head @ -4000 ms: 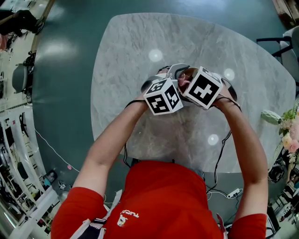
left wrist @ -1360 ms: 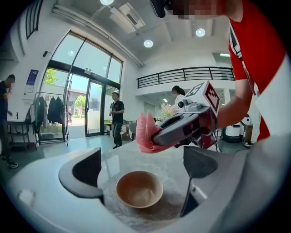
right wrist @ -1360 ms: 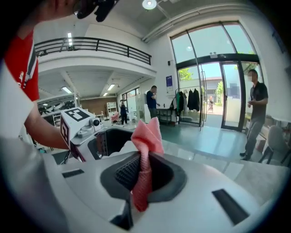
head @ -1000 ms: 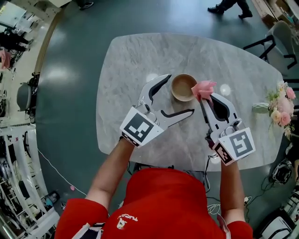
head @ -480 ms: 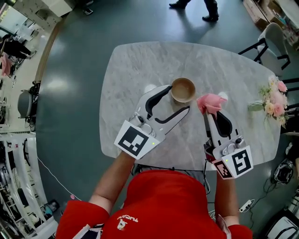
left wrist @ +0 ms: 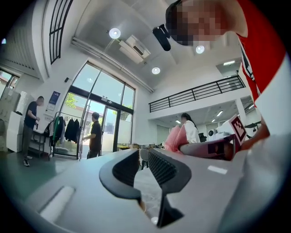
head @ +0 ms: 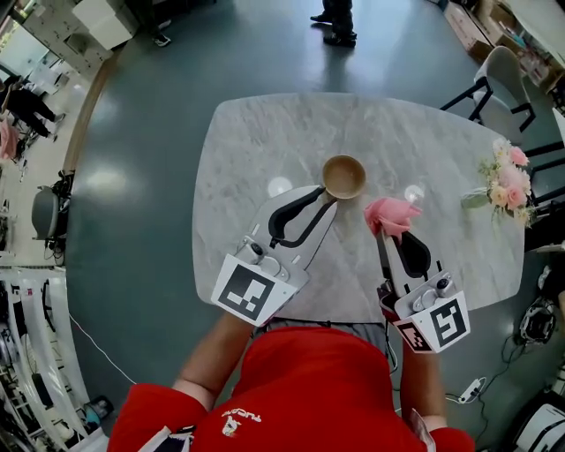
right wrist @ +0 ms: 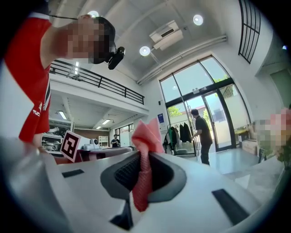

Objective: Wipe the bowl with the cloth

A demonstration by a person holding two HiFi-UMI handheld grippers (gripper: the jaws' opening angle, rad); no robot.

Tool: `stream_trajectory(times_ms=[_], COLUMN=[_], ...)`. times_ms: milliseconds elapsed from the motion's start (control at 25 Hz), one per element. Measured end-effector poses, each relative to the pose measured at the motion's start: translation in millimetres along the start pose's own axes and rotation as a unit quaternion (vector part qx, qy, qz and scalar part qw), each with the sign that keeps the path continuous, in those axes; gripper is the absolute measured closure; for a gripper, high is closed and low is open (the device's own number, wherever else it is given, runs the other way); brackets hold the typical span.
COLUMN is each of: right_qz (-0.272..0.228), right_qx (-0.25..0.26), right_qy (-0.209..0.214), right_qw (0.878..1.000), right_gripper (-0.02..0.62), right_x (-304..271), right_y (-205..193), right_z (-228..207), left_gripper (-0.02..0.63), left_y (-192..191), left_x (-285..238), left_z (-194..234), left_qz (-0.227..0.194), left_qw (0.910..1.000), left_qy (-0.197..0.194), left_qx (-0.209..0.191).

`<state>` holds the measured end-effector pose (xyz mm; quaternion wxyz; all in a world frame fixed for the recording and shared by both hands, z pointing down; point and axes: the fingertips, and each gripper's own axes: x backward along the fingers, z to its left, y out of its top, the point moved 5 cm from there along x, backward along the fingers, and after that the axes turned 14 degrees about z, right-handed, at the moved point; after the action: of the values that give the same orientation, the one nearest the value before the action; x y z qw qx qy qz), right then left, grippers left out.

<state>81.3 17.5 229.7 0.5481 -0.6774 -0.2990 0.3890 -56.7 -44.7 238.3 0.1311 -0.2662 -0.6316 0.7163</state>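
A small brown bowl (head: 343,177) stands upright on the grey marble table (head: 265,132), with nobody holding it. My left gripper (head: 329,199) points at the bowl's near-left edge. Its jaws are closing and stand a narrow slit apart. In the left gripper view nothing lies between the ribbed pads (left wrist: 160,166) of the left gripper (left wrist: 143,157). My right gripper (head: 386,231) is to the right of the bowl and apart from it. It is shut on a pink cloth (head: 391,214), whose bunched end (right wrist: 144,136) sticks up between the right gripper's (right wrist: 144,164) jaws.
A bunch of pink flowers (head: 505,184) lies at the table's right edge, with a chair (head: 494,75) behind it. A person's legs (head: 335,22) show on the floor beyond the table. Bright ceiling-light reflections (head: 279,186) dot the tabletop.
The left jaws went from wide apart to nearly together. Both grippers drew back toward the body, away from the bowl. The cloth stayed in the right gripper.
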Motion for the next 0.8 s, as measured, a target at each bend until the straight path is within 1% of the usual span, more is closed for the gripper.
stream_trajectory(times_ms=[80, 280, 480, 640, 800], right_qz=[-0.005, -0.016, -0.019, -0.022, -0.023], right_qx=[0.005, 0.013, 0.008, 0.002, -0.001], right_qy=[-0.004, -0.016, -0.018, -0.009, 0.001], right_qw=[1.0, 1.0, 1.0, 1.0, 1.0], right_gripper=[0.574, 0.574, 0.574, 0.574, 0.574], right_x=[2.5, 9.6, 14.1, 15.7, 19.5], right_y=[4.5, 12.1, 8.5, 1.7, -3.4], right_z=[5.6, 17.2, 21.8, 20.8, 17.7], left_gripper=[0.554, 0.598, 0.6, 0.601, 0.6], left_y=[2.1, 2.7, 2.7, 0.0, -1.3], left_x=[5.1, 15.1, 20.2, 19.2, 17.6], left_z=[-0.6, -4.3, -12.1, -22.8, -31.7], left_qz=[-0.003, -0.003, -0.002, 0.005, 0.009], left_qw=[1.0, 1.0, 1.0, 0.9999, 0.9999], left_qy=[0.0, 0.0, 0.0, 0.0, 0.005], left_qx=[0.0, -0.005, -0.007, -0.014, -0.011])
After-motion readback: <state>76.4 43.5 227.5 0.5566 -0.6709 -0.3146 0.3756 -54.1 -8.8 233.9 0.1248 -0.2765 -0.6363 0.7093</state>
